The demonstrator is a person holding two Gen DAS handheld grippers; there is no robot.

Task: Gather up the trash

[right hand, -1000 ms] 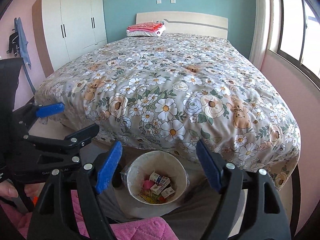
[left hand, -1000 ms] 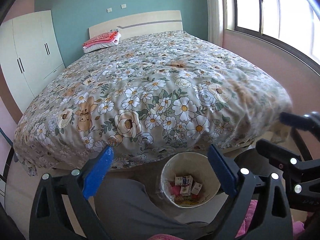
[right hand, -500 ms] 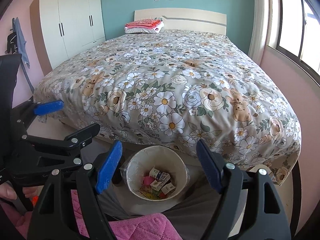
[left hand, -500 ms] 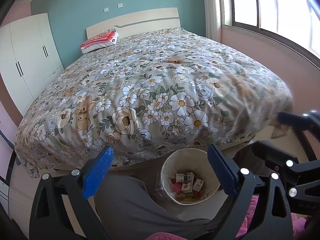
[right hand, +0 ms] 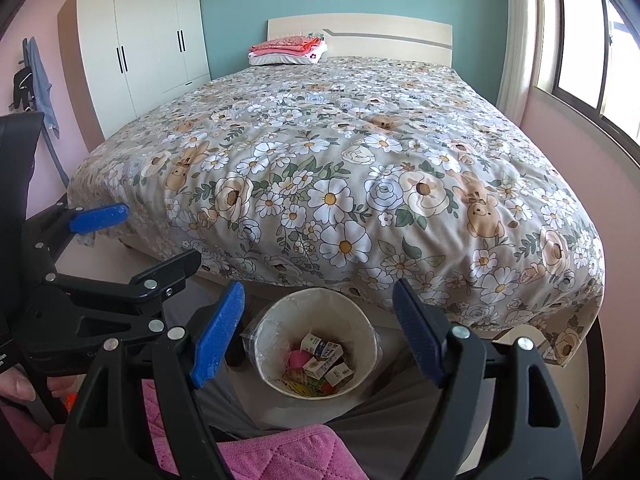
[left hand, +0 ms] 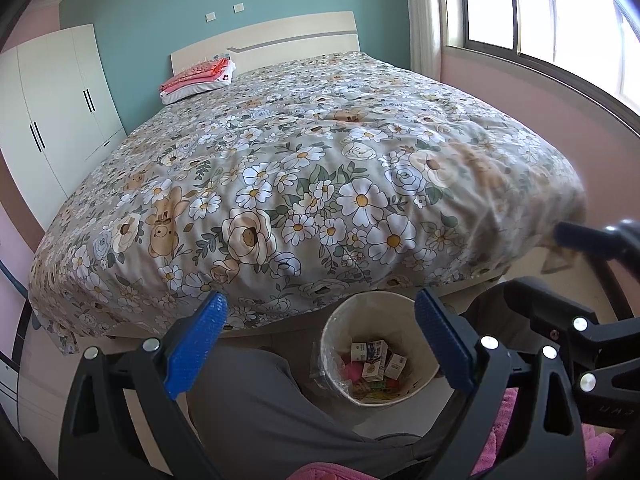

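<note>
A round white trash bin point(left hand: 349, 322) lined with a clear bag stands on the floor at the foot of the bed. It holds several small cartons point(left hand: 370, 354) and a pink item point(right hand: 300, 358). My left gripper point(left hand: 318, 312) hovers above and in front of the bin, open, with nothing between its blue pads. My right gripper point(right hand: 318, 292) hangs likewise over the bin point(right hand: 276, 334), open and empty. Each gripper shows in the other's view: the right gripper point(left hand: 534, 260) at the right edge, the left gripper point(right hand: 160, 234) at the left.
A large bed with a floral duvet point(right hand: 340, 168) fills the room ahead, with folded pink clothes point(right hand: 288, 46) by the headboard. A white wardrobe point(right hand: 148, 40) stands at the left and a window point(left hand: 560, 12) at the right. Grey trouser legs point(left hand: 260, 412) and pink quilted cloth point(right hand: 280, 456) lie just below the grippers.
</note>
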